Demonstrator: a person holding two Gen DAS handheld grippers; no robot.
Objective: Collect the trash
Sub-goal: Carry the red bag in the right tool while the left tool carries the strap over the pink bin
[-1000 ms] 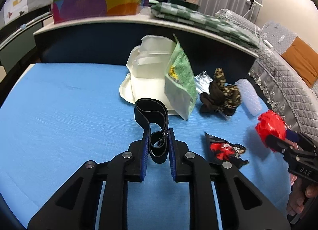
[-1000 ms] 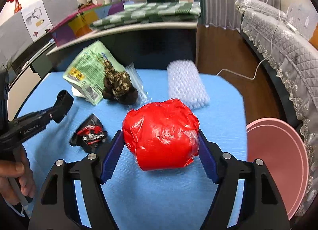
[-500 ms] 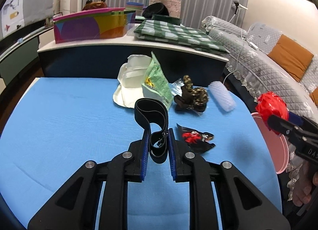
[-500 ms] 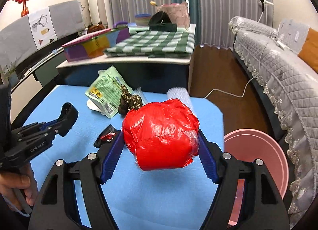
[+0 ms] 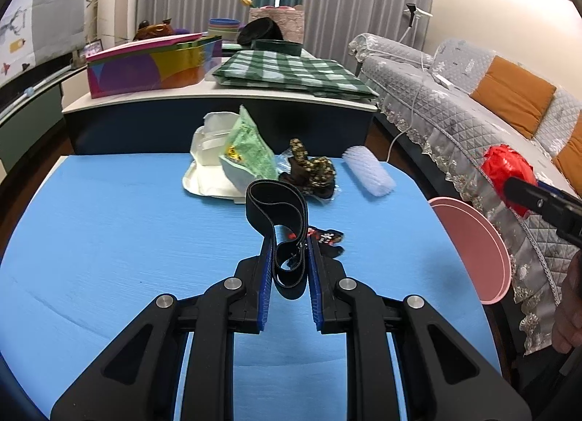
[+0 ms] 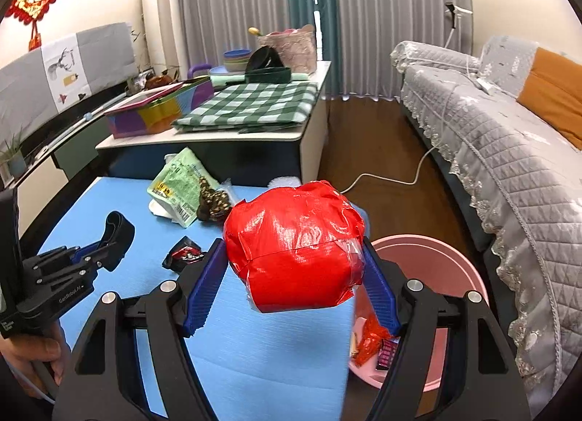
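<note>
My left gripper [image 5: 290, 253] is shut on a black strap loop [image 5: 276, 202] and holds it above the blue table [image 5: 109, 239]. My right gripper [image 6: 293, 261] is shut on a red taped ball [image 6: 294, 246], lifted near the table's right edge, beside the pink bin [image 6: 436, 275]. The ball also shows in the left wrist view [image 5: 507, 170], above the pink bin [image 5: 473, 239]. On the table lie a black-red wrapper [image 5: 327, 237], a green packet [image 5: 247, 151], a white container [image 5: 209, 166], a brown patterned bundle [image 5: 309, 170] and a white bubble-wrap roll [image 5: 369, 175].
The pink bin holds several wrappers [image 6: 371, 344]. A cabinet [image 5: 218, 119] with a colourful box and a green checked cloth stands behind the table. A grey sofa [image 6: 491, 151] runs along the right, with a cable on the wooden floor.
Both grippers have risen and pulled back from the table with their loads. The right gripper with the red ball has moved right, toward the pink bin.
</note>
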